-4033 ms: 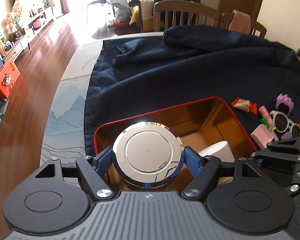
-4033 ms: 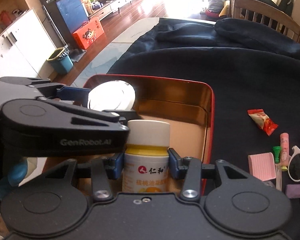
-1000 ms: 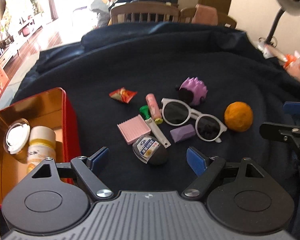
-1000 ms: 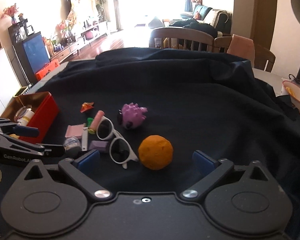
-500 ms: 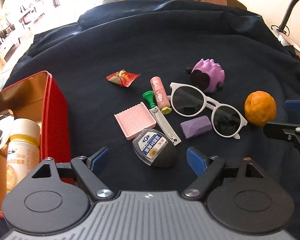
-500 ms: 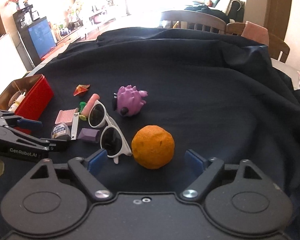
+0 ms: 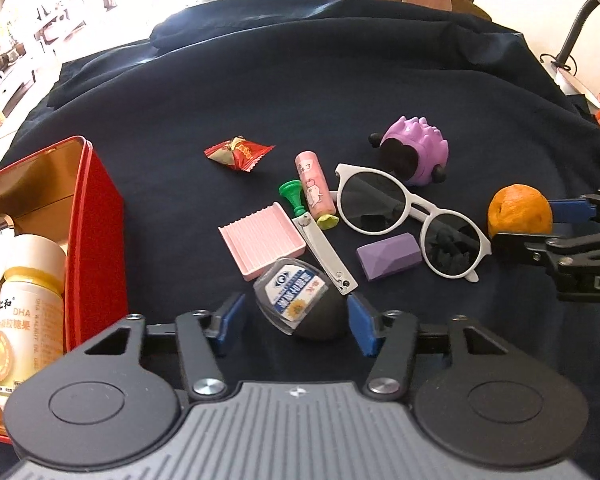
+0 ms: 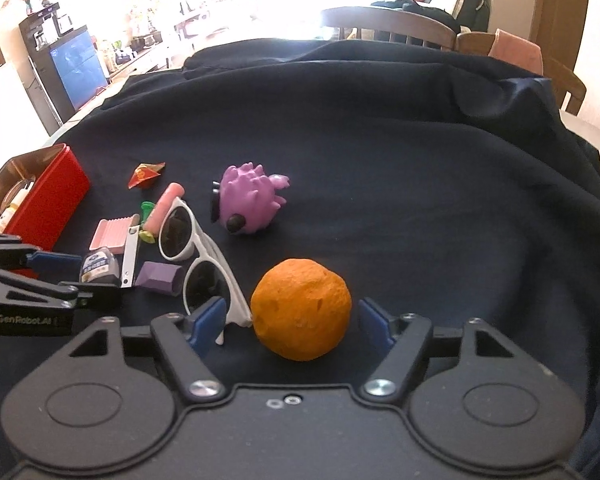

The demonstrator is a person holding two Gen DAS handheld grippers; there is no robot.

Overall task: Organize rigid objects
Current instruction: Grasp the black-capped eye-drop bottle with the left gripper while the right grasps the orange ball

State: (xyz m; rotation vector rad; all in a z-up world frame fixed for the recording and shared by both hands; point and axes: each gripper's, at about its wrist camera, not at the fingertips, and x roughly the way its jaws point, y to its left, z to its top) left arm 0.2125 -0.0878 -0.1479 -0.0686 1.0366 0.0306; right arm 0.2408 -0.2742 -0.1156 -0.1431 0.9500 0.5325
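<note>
- Looking down the left wrist view: left gripper (image 7: 296, 320) at lower centre, straddling the pod (image 7: 300, 304); just been closing on it, yet not clamped, with a thin gap at each pad.
- Could squirt the pod forward out of the pads: rounded, glossy, and sitting skewed between them, so likely to meet one pad first.
- Could also drag neighbours along: clipper (image 7: 326, 254) just beside the pod's upper right edge, pink tray (image 7: 260, 240) just beside its upper left.
- Must later clear the red wall of the tin (image 7: 100, 220) at the left edge, where a bottle (image 7: 32, 300) already takes up room; might knock a loosely held pod free on the rim.
- Turning to the right wrist view: right gripper (image 8: 288, 320) at lower centre, set either side of the orange (image 8: 300, 308); also just been closing, still short of a grip, with a wider gap on the left and a narrow one on the right.
- Risks catching the sunglasses (image 8: 196, 256): frame end lying just beside the left pad and close to the orange, so may get pinched in with the fruit or swept aside.
- May roll the orange toward the left pad if pushed by the right pad first; soft skin could dent under a hard squeeze.
- Worth watching the left gripper at the lower left of this view, near the same cluster: could bump the right one if both head for the tin together.
</note>
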